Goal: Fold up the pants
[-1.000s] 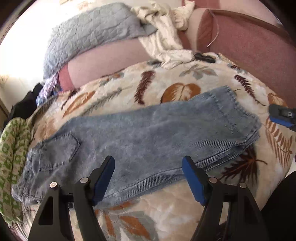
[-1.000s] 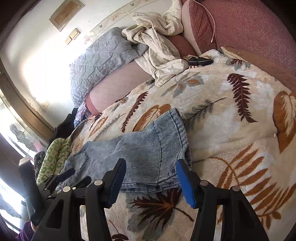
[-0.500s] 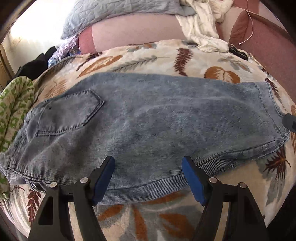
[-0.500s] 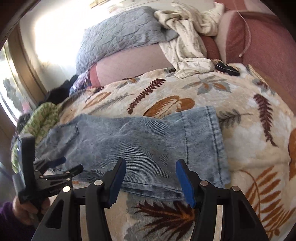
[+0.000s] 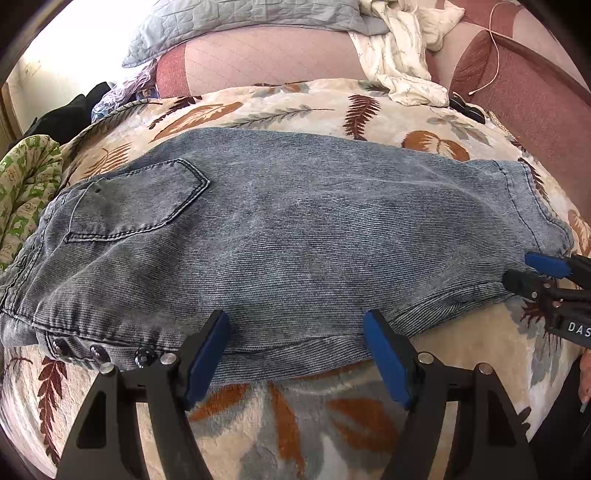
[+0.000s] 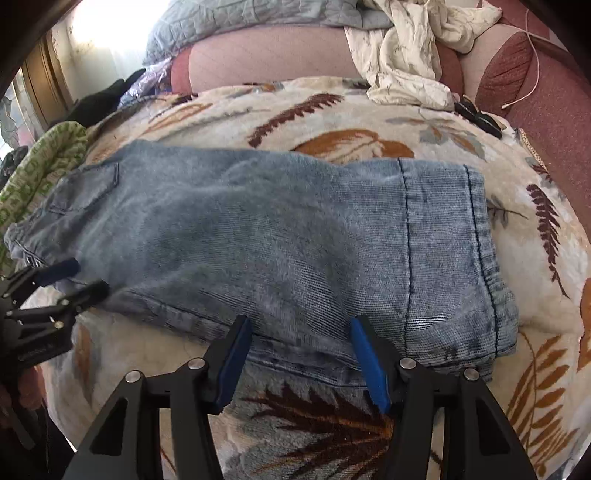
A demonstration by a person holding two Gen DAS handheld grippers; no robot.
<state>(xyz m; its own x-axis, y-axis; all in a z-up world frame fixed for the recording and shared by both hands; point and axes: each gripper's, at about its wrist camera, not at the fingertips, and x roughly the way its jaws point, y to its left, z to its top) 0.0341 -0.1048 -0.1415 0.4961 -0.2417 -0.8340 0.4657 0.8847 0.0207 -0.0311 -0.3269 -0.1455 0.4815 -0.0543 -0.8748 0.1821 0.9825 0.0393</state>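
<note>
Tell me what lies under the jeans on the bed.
The jeans lie flat on a cream blanket with a leaf print, which shows on every side of them. The blanket beneath the denim is covered, so anything else there cannot be seen.

The pants [image 5: 295, 229] are washed-out blue denim with darker blue stitching and dark round buttons [image 5: 99, 352] at 8 o'clock. Under them, the blanket [image 5: 280, 107] is cream, printed with rust-orange, dark brown and grey leaves and ferns. At 9 o'clock lies a green-and-white patterned cloth [image 5: 26, 184]. At 12 o'clock: a grey-blue quilted pillow [image 5: 240, 18], a pale pink bolster [image 5: 266, 59], and a cream cloth [image 5: 402, 62] with faint sprigs. Both grippers, left [image 5: 297, 325] and right [image 6: 301, 330], are black with blue pads.
</note>
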